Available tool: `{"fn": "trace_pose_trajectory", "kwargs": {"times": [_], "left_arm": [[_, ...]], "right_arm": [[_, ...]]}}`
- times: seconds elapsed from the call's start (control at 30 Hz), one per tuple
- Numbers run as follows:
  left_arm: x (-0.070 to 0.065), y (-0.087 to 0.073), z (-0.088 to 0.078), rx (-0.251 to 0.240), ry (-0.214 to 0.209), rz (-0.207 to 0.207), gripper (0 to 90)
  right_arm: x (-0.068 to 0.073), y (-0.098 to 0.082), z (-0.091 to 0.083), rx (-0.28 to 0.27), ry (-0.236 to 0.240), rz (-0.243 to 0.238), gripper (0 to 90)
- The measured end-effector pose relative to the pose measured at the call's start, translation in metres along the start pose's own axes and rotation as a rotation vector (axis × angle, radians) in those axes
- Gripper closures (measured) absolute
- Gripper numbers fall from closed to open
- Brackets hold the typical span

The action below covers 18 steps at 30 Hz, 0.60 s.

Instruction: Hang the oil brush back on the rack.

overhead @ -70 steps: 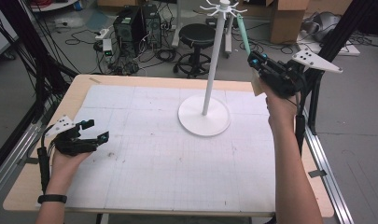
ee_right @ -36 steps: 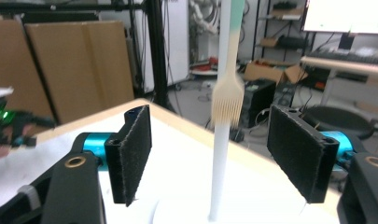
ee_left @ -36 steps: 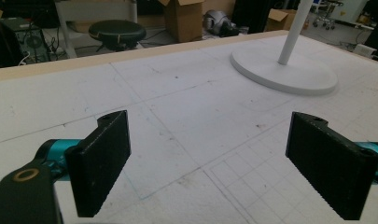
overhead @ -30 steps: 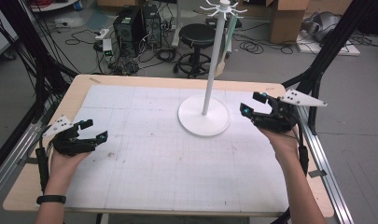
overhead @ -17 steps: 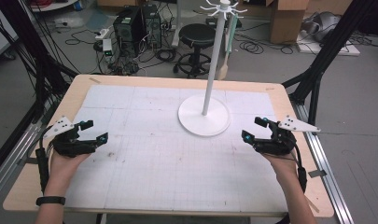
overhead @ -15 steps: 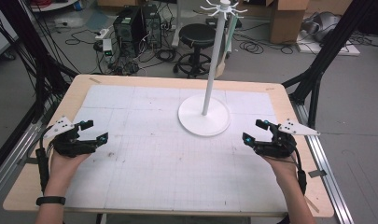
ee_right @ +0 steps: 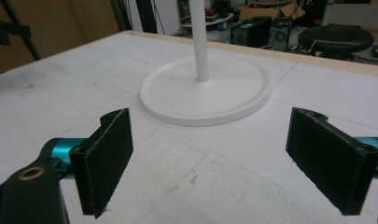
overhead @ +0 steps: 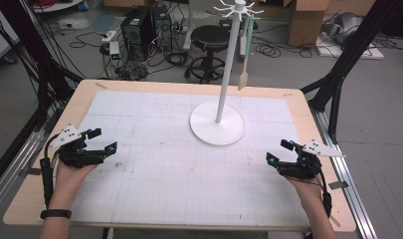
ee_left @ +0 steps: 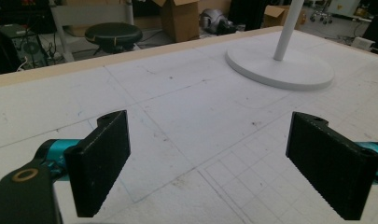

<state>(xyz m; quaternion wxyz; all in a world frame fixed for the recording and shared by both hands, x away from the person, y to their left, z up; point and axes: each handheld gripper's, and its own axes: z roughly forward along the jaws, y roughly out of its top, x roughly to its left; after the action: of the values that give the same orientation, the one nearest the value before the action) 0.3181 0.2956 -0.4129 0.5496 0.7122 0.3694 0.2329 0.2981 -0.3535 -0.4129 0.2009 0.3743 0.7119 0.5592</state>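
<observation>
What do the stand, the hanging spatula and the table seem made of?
Stand: smooth white, likely painted metal or plastic; can't tell which. Spatula: pale green handle, tan blade, perhaps silicone and wood. Table: light wood edge, under a white gridded mat, scuffed and matte.

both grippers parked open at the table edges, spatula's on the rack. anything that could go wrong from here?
Two risks, both modest:

1. The spatula hangs from one hook at the top of the white stand. A knock to the pole could swing it off.

2. The right gripper sits near the table's right edge, its cable trailing along the wrist. The cable might snag on the frame rail beside the table.

The left gripper rests open with nothing nearby.
</observation>
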Motion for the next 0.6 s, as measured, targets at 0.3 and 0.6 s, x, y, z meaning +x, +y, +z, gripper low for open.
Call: {"fn": "trace_pose_trajectory", "kwargs": {"times": [0.3, 0.6], "left_arm": [[-0.002, 0.000, 0.000, 0.007, 0.023, 0.021, 14.2], [-0.002, 0.000, 0.002, 0.009, 0.011, 0.021, 14.2]], "right_arm": [[-0.006, -0.005, -0.001, 0.013, -0.017, 0.009, 13.9], [-0.012, -0.008, -0.002, 0.011, -0.030, 0.032, 14.0]]}}
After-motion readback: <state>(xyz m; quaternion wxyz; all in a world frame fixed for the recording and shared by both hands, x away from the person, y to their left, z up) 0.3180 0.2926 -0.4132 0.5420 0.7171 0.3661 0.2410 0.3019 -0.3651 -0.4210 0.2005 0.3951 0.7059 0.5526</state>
